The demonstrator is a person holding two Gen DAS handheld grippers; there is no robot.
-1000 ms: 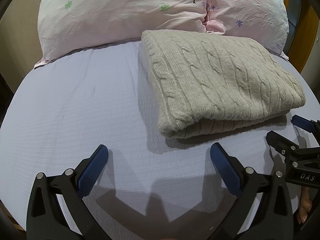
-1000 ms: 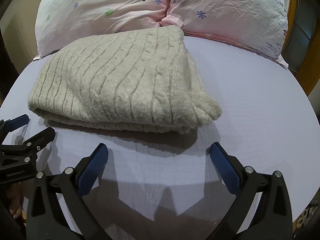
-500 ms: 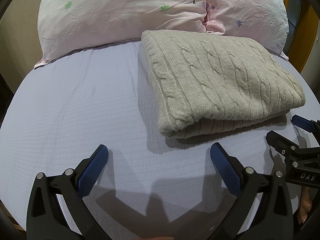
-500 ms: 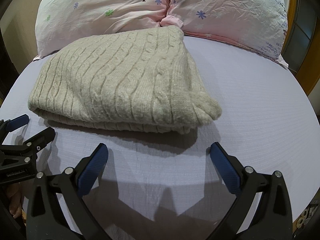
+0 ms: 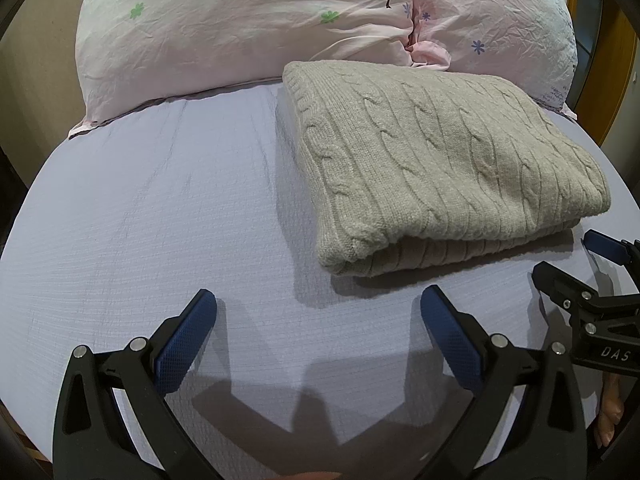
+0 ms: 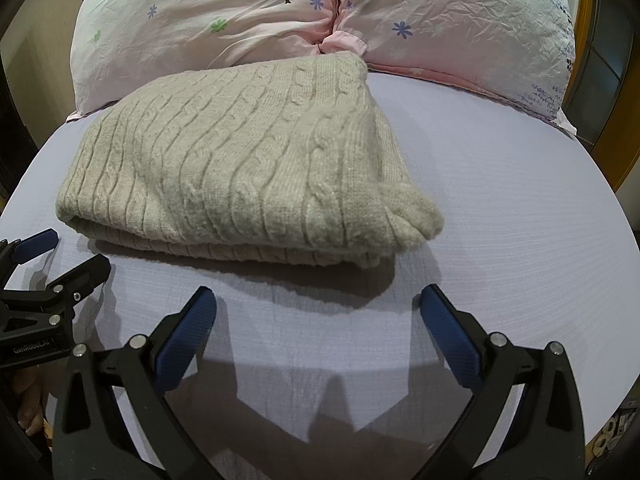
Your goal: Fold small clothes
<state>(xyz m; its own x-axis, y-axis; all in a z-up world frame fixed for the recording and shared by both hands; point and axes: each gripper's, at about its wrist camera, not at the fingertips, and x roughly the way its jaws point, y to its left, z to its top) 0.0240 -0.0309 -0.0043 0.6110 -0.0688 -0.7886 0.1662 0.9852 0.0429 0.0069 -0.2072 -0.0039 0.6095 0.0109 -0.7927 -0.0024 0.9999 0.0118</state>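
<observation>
Knit sweater (image 6: 240,156) — loose corner right-view only

Folded beige cable-knit sweater (image 5: 444,160) (image 6: 236,164): lies on lavender bedsheet (image 5: 160,220) (image 6: 500,184), far edge touching two pink floral pillows (image 5: 248,20) (image 6: 452,16) side by side at the far end. Left gripper (image 5: 318,312) (image 6: 60,254) and right gripper (image 6: 318,312) (image 5: 576,256): near side of sweater, side by side, apart from it.
</observation>
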